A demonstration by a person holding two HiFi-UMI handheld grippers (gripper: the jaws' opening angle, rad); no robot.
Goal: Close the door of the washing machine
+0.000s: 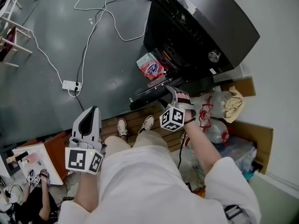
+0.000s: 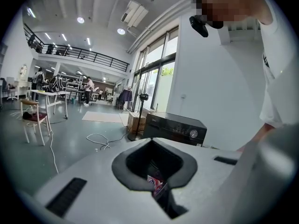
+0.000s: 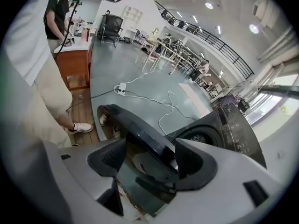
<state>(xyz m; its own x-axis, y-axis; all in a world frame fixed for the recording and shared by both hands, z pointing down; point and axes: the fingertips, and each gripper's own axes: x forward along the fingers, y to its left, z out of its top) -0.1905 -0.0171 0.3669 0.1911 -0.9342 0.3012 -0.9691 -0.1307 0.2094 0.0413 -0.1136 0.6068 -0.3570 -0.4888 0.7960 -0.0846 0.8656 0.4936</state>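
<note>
The black washing machine (image 1: 201,27) stands at the upper right of the head view, and also shows in the left gripper view (image 2: 173,127). Its door (image 1: 147,93) hangs open, swung out toward me. My right gripper (image 1: 174,93) is at the door's outer edge. In the right gripper view the door's dark rim (image 3: 135,129) runs between the two pads, with the gripper (image 3: 149,155) shut on it and the drum opening (image 3: 198,136) beyond. My left gripper (image 1: 88,118) is held up at the left, away from the machine, shut (image 2: 152,164) on nothing.
A pink detergent bag (image 1: 150,68) lies by the machine's front. A white power strip (image 1: 71,85) and a looping cable (image 1: 93,13) lie on the grey floor. Plastic bags (image 1: 212,111) and cardboard (image 1: 254,139) crowd the right. My feet stand on wooden boards (image 1: 135,118).
</note>
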